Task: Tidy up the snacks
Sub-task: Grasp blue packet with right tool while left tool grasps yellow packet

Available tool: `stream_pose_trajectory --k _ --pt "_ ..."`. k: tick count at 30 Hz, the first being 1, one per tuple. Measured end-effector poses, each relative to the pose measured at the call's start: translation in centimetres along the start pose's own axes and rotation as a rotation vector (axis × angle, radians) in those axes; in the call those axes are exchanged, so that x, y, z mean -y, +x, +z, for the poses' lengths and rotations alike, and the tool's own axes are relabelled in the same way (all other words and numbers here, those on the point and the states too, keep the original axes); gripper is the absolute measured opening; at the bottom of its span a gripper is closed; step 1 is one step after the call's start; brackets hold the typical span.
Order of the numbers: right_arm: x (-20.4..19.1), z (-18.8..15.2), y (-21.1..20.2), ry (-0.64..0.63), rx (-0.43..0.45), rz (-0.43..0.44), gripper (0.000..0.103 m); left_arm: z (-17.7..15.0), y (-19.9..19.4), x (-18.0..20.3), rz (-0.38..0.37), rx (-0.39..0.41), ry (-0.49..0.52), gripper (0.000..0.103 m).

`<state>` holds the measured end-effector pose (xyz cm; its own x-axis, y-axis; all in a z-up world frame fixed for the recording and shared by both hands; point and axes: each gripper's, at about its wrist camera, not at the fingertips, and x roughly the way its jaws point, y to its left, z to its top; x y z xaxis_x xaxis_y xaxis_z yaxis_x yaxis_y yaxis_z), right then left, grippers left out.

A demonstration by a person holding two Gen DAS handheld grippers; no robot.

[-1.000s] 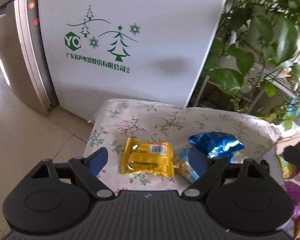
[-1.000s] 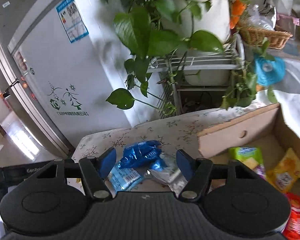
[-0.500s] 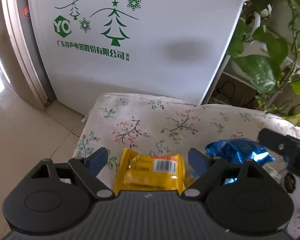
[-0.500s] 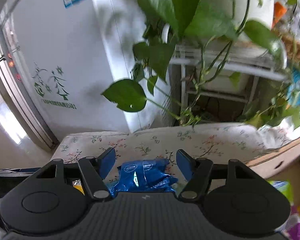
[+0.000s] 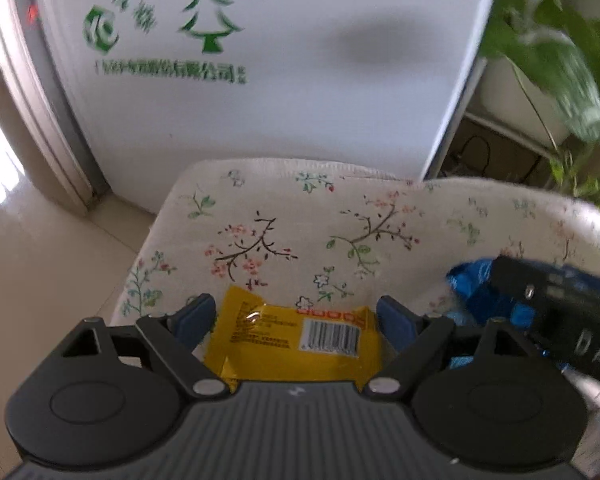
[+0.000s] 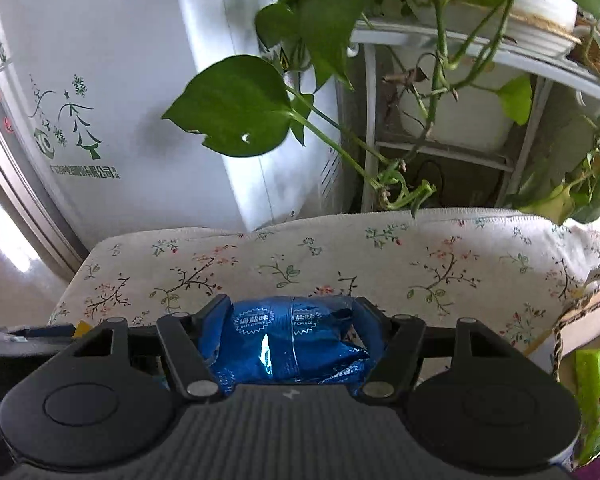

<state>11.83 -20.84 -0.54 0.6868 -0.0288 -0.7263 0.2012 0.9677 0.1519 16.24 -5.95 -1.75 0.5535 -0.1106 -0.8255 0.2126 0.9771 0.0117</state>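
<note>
A yellow snack packet [image 5: 296, 340] with a barcode lies on the flowered cloth [image 5: 300, 232]. My left gripper [image 5: 296, 312] is open and straddles it, one blue pad on each side with a small gap. A shiny blue snack packet [image 6: 288, 340] lies between the fingers of my right gripper [image 6: 292, 308], which is open and low over it; whether the pads touch the foil is unclear. In the left wrist view the blue packet [image 5: 476, 292] shows at the right, partly hidden by the black right gripper body [image 5: 560, 312].
A white appliance [image 5: 300, 80] with green tree print stands behind the cloth-covered table. Trailing plant leaves [image 6: 236, 108] and a white plant rack [image 6: 460, 152] hang over the far edge. A cardboard box [image 6: 596, 304] with a green packet [image 6: 596, 392] sits at the right.
Both grippers have come down and forward. The yellow packet now lies between the left fingers and the blue packet between the right fingers. Neither gripper's opening has changed.
</note>
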Motion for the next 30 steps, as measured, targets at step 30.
stream_pose_trajectory --k 30 --pt "0.4 -11.3 -11.7 0.17 -0.321 0.131 0.074 -12.7 -10.8 -1.6 -0.131 -0.092 0.214 0.088"
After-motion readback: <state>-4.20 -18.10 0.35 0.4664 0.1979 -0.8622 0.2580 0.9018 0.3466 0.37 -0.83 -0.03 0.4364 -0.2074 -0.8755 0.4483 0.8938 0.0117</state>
